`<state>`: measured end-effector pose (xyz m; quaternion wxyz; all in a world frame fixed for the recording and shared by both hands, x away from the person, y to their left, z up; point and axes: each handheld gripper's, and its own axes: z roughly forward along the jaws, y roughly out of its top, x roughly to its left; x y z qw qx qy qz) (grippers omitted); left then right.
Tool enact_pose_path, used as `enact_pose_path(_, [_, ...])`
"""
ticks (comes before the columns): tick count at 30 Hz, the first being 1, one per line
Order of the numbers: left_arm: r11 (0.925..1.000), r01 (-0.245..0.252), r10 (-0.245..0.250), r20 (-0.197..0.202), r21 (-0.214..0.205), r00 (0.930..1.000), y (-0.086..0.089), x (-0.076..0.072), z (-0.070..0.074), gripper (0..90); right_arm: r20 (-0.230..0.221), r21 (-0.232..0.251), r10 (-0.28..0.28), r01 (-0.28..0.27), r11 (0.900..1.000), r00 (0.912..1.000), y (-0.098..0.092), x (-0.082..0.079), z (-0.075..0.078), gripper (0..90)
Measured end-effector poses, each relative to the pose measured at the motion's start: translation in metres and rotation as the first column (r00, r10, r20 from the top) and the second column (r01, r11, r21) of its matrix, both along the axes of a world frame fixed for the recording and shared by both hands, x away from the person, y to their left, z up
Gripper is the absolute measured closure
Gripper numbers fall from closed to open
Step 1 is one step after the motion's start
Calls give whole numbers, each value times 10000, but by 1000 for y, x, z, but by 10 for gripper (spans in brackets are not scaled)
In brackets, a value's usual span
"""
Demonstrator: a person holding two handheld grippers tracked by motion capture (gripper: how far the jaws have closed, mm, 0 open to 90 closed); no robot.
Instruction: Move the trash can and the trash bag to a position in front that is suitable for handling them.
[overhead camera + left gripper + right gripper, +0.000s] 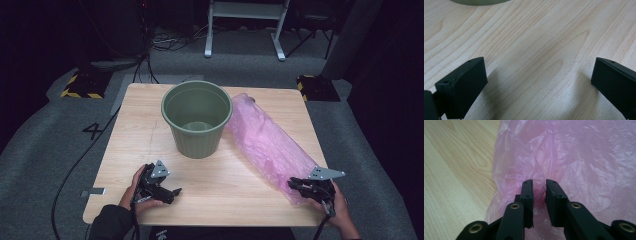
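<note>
A green plastic bucket (pixel 196 117) stands upright in the middle of the wooden table (pixel 135 135); its base edge (pixel 477 2) shows at the top of the left gripper view. A pink plastic bag (pixel 265 140) lies flat and crumpled from beside the bucket down to the near right edge. My right gripper (pixel 295 184) is low at the bag's near end. Its jaws (pixel 539 183) stand a narrow gap apart with a raised fold of the pink film (pixel 579 157) between them. My left gripper (pixel 172 192) rests near the front left, jaws wide open (pixel 539 82) over bare wood.
Grey carpet surrounds the table. A black cable (pixel 85 155) runs across the floor at the left, and yellow-black striped blocks (pixel 82 85) sit past both far corners. A white metal frame (pixel 245 25) stands behind the table.
</note>
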<state>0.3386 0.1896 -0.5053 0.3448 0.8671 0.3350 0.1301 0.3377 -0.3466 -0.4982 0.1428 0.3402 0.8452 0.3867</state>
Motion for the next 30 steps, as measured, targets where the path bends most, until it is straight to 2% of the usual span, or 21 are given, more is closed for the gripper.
enact_pose_path(3, [10000, -21, 21, -8, -18, 10000, -1, 0, 0, 0, 8, -19, 214, -214, 9998, 9998, 16, 1, 0, 756])
enact_pose_path(4, [10000, -21, 21, -8, -18, 10000, -1, 0, 0, 0, 8, -19, 214, -214, 9998, 9998, 16, 1, 0, 756])
enact_pose_path(5, [10000, -30, 30, -25, -2, 10000, -1, 0, 0, 0, 33, -119, 376, -375, 9992, 9993, 29, 2, 0, 742])
enact_pose_path(7, [10000, -36, 36, -17, 2, 10000, -1, 0, 0, 0, 23, -122, 412, -411, 9991, 9991, 33, 2, 0, 734])
enact_pose_path(9, [9999, -118, 118, -37, -27, 9999, -2, 0, 0, 0, 1, -162, 624, -624, 9979, 9980, 52, 2, 1, 703])
enact_pose_path(10, [9999, -118, 118, -37, -27, 9999, -2, 0, 0, 0, 1, -162, 624, -624, 9979, 9980, 52, 2, 1, 703])
enact_pose_path(13, [9998, -205, 205, 17, -6, 9998, -3, 0, 0, 0, 50, -140, 768, -767, 9970, 9970, 76, 2, 0, 689])
enact_pose_path(19, [9991, -430, 430, 4, -12, 9991, -6, -1, 0, 0, -71, -204, 1115, -1117, 9935, 9937, 99, 1, 1, 658])
enact_pose_path(21, [9981, -614, 614, -24, -12, 9981, -12, -1, 0, 0, -92, -323, 1383, -1386, 9898, 9903, 109, -4, 2, 606])
enact_pose_path(22, [9981, -614, 614, -24, -12, 9981, -12, -1, 0, 0, -92, -323, 1383, -1386, 9898, 9903, 109, -4, 2, 606])
enact_pose_path(23, [9985, -543, 543, -2, -19, 9985, -16, -2, 0, 0, -133, -391, 1409, -1413, 9892, 9899, 112, -6, 2, 547])
enact_pose_path(24, [9985, -543, 543, -2, -19, 9985, -16, -2, 0, 1, -133, -391, 1409, -1413, 9892, 9899, 112, -6, 2, 547])
enact_pose_path(27, [9987, -500, 500, -21, 28, 9987, -24, -2, 1, 1, 24, -502, 1444, -1441, 9883, 9895, 113, -13, 7, 406])
enact_pose_path(30, [9990, -446, 446, -16, -17, 9990, -24, -2, 0, 2, 137, -465, 1398, -1391, 9892, 9901, 110, -17, 12, 358])
